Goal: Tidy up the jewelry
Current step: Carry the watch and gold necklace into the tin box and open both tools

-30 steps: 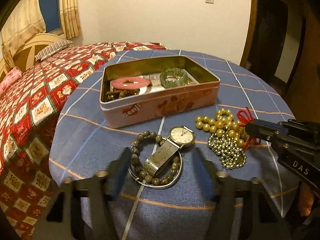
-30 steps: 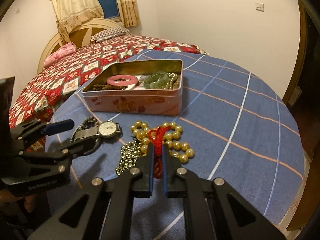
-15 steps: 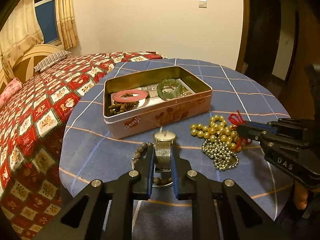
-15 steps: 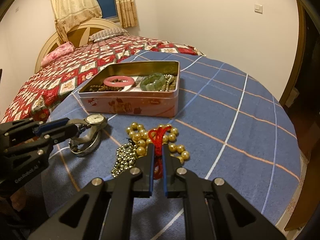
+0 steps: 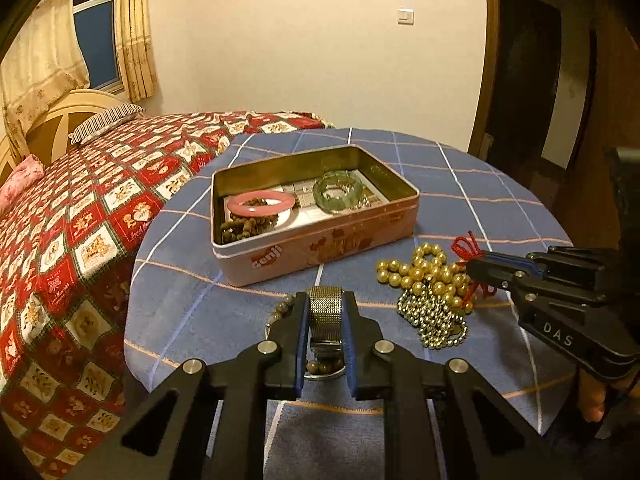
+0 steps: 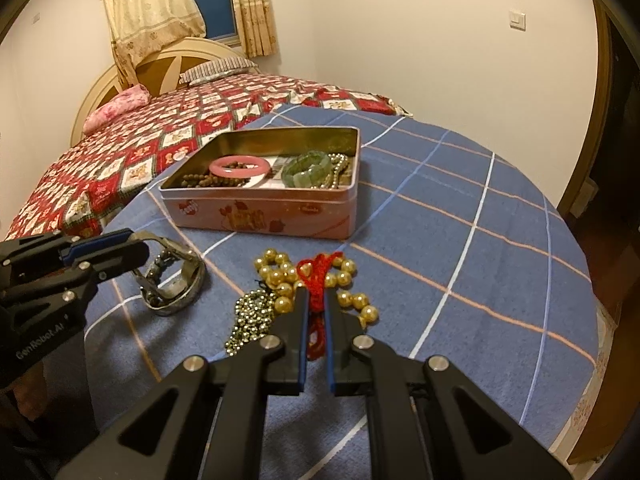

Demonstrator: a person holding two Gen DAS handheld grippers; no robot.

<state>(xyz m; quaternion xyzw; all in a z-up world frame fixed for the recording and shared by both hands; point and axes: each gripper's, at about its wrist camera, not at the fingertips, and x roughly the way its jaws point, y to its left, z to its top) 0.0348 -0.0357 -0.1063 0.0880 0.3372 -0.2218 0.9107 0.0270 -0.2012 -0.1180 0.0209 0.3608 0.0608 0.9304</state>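
Observation:
An open pink tin (image 5: 320, 246) (image 6: 264, 216) stands mid-table and holds a pink bangle (image 5: 260, 203), a green bangle (image 5: 338, 190) and dark beads. My left gripper (image 5: 325, 312) is shut on the mesh band of a wristwatch (image 5: 326, 310), lifted off the cloth; it shows in the right wrist view (image 6: 168, 248). My right gripper (image 6: 315, 306) is shut on the red cord (image 6: 318, 276) of a gold bead necklace (image 5: 428, 274) (image 6: 312, 280) that lies on the table.
A dark bead bracelet with a metal bangle (image 6: 172, 292) lies under the watch. A small-ball chain (image 5: 436, 316) (image 6: 252, 316) lies by the gold beads. The round table has a blue checked cloth (image 6: 460, 240). A bed (image 5: 80, 208) is at left.
My left gripper closed on the watch band and has lifted the watch off the table. My right gripper stays shut on the red cord.

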